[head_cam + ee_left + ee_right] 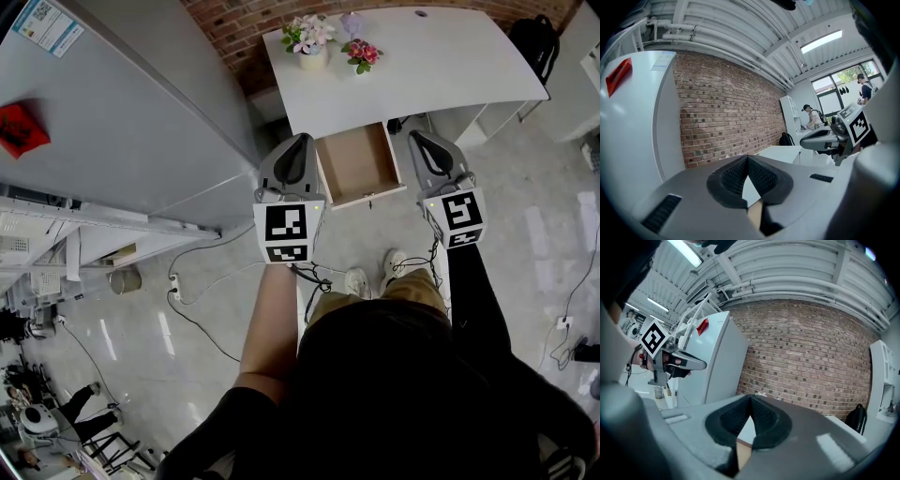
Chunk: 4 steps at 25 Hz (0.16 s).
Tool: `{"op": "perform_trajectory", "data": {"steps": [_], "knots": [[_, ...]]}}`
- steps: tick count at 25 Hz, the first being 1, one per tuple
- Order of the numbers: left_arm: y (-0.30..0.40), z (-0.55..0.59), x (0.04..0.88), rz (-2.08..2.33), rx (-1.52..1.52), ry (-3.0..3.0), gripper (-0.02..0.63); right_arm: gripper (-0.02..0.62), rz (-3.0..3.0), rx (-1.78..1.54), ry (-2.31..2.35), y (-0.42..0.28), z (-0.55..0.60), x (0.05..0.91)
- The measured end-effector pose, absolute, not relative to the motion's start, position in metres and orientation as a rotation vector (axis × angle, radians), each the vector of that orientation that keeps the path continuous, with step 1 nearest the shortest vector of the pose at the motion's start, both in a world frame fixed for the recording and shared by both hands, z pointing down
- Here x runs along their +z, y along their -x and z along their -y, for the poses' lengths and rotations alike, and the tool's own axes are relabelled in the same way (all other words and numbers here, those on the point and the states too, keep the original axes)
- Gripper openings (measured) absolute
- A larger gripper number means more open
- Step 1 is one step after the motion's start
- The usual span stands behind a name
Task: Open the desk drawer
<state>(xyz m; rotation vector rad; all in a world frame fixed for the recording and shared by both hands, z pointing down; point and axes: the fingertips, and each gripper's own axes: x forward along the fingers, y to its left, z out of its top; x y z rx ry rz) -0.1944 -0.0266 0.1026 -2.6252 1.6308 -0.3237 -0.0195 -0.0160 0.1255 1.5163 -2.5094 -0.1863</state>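
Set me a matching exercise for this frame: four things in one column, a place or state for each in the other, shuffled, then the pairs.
Things:
1. drawer
2. red flowers
3. left gripper
4. backpack

Place or state:
a. jaws shut, nothing between them
b. black, beyond the right end of the desk
c. pulled out, bare wood inside
d. standing on the desk top

Pairs: 1-c, 2-d, 3-a, 4-b.
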Motion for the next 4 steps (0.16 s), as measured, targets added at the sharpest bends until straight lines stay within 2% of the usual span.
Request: {"op": "perform_trajectory", "data": {"steps": [4], "knots": [[0.1976,0.0264,0.1001,-1.640,-0.316,2.608,0.006,0.000,2.513,-0.204,-1.521,0.0206,0.0169,0.1232]]}}
